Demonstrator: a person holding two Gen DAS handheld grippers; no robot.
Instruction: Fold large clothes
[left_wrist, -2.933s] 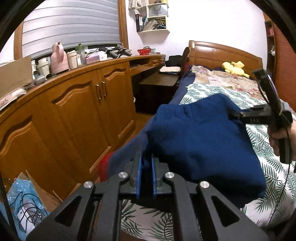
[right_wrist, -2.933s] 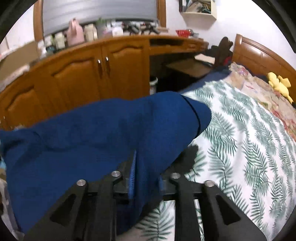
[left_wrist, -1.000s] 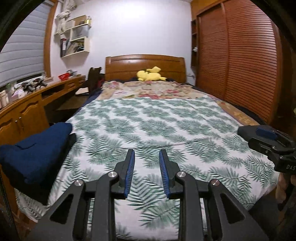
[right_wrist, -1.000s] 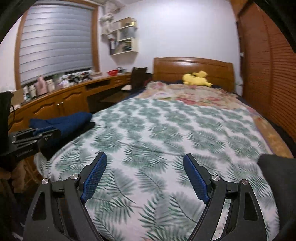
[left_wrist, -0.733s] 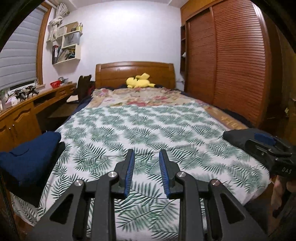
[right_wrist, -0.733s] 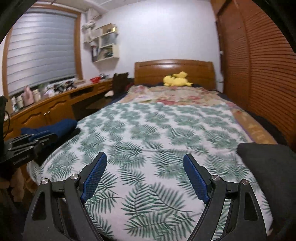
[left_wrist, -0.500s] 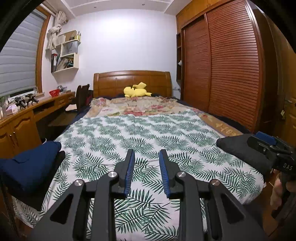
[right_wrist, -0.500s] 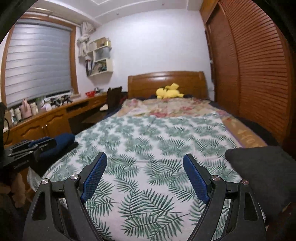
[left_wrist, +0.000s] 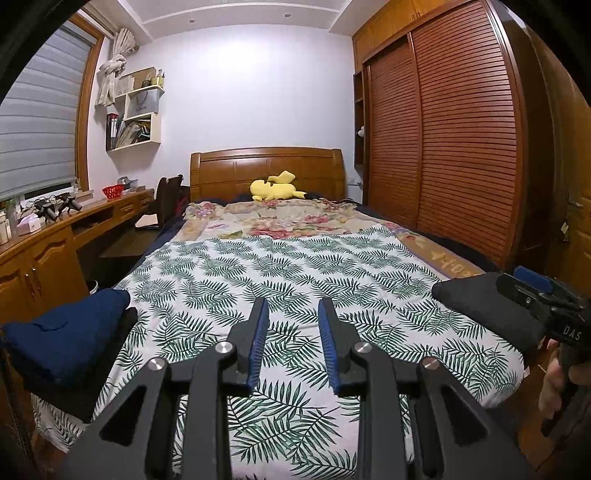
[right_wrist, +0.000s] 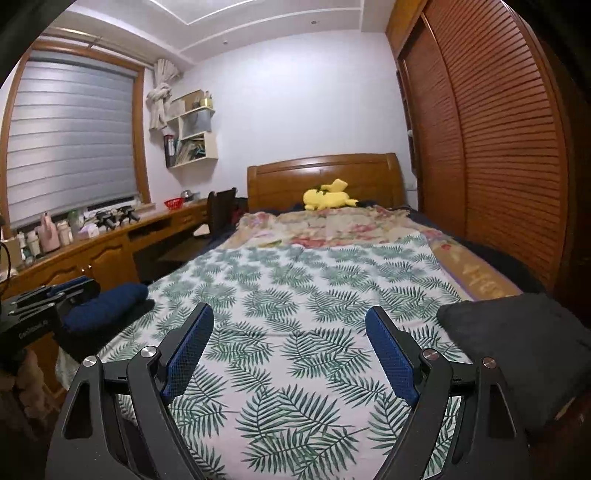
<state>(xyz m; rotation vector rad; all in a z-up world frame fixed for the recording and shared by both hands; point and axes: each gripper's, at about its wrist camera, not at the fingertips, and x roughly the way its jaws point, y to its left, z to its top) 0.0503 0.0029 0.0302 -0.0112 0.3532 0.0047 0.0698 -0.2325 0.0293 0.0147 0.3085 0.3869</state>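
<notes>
So both grippers are empty right now. The left gripper (left_wrist: 291, 320) has its blue-padded jaws only a narrow gap apart, while the right gripper (right_wrist: 290, 345) is spread wide, nothing in either.

The folded navy blue knit garment (left_wrist: 62, 334) sits on the bed's near left corner on top of a dark folded piece, around 9 o'clock from the left gripper. My guess is that one's done.

The next candidate looks like the dark grey fabric bundle (right_wrist: 524, 347) on the near right corner of the fern-print bedspread (right_wrist: 295, 295), roughly 3 o'clock from the right gripper and clearly closer to it than to the left one. Its long axis seems to run along the bed's edge, though part of it is cut off.
</notes>
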